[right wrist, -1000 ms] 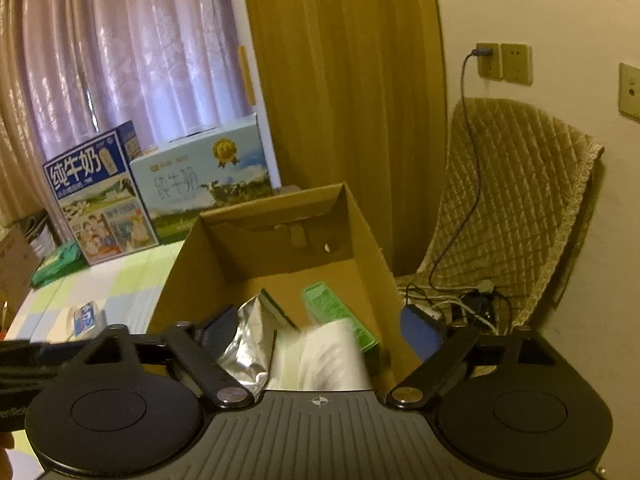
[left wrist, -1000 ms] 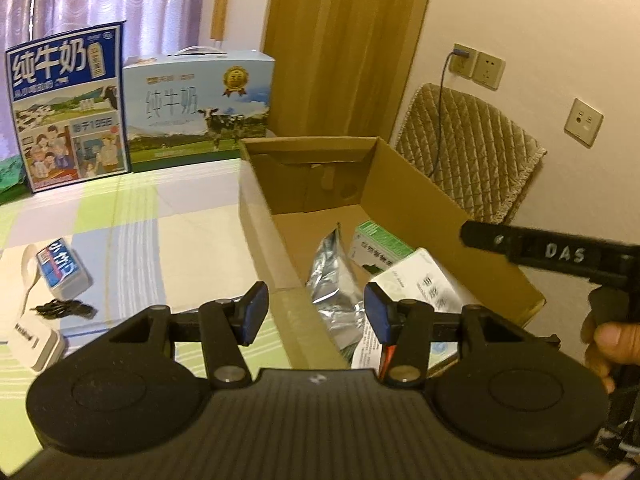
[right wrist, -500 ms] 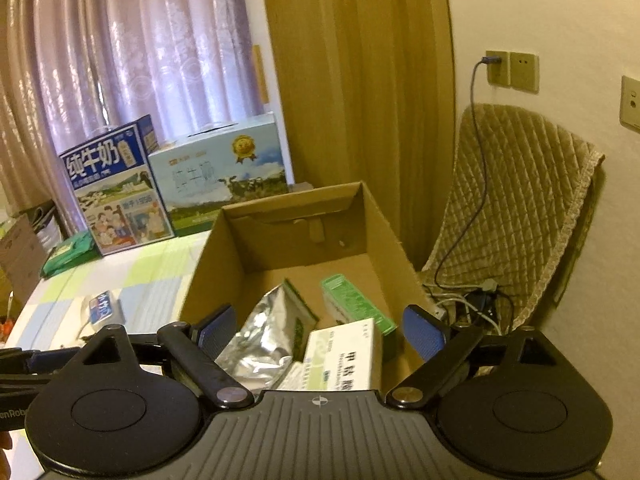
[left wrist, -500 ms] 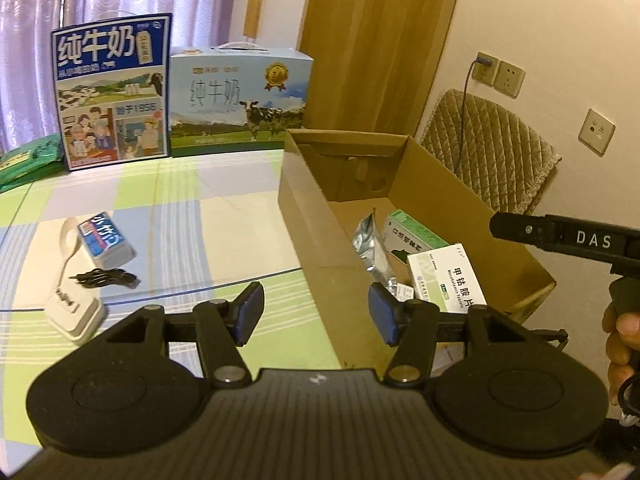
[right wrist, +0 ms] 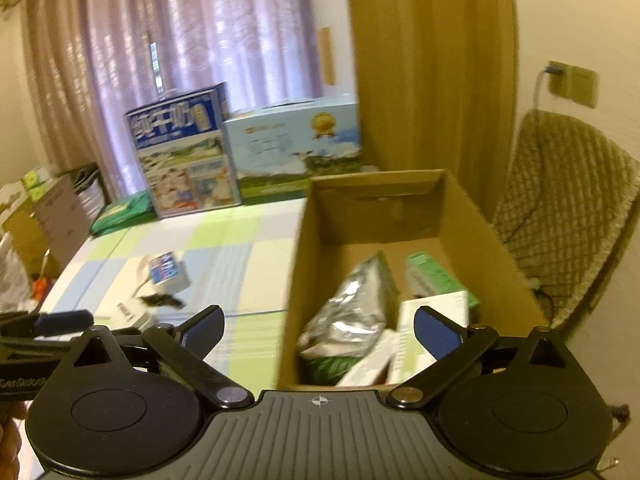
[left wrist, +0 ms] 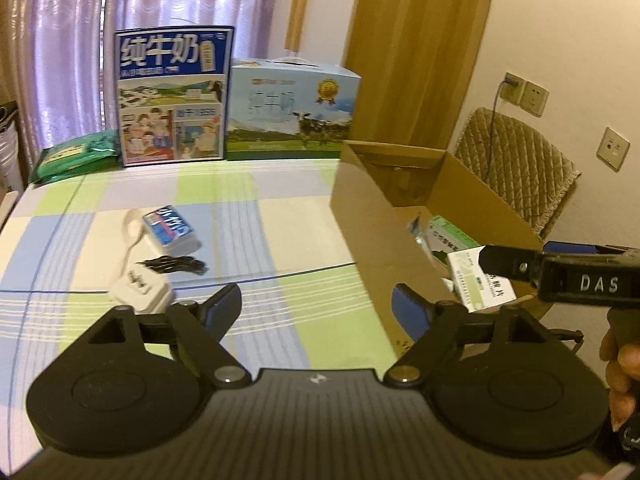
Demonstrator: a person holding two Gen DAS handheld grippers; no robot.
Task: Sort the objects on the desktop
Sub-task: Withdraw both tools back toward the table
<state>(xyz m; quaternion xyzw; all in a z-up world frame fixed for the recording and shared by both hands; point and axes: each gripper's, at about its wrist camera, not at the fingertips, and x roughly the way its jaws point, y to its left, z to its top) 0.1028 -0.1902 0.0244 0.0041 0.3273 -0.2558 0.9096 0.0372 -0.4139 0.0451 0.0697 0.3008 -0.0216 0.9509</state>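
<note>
A table (left wrist: 280, 216) under a checked cloth of green, blue and white fills the middle. At 12 o'clock, lilac sheer curtains (left wrist: 160, 8) glow with daylight from a window behind. At 1 o'clock hangs a tan drape (left wrist: 416, 48) against a cream wall (left wrist: 560, 20). At 3 o'clock the wall carries sockets (left wrist: 526, 94), one with a plug and cable, and a lone outlet (left wrist: 613, 149); below them stands a chair (left wrist: 516, 172) with a quilted beige cover.

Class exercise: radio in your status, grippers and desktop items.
Left gripper open, empty. Right gripper open, empty. Blue box, white charger, black cable on table. Nothing blocking.
</note>
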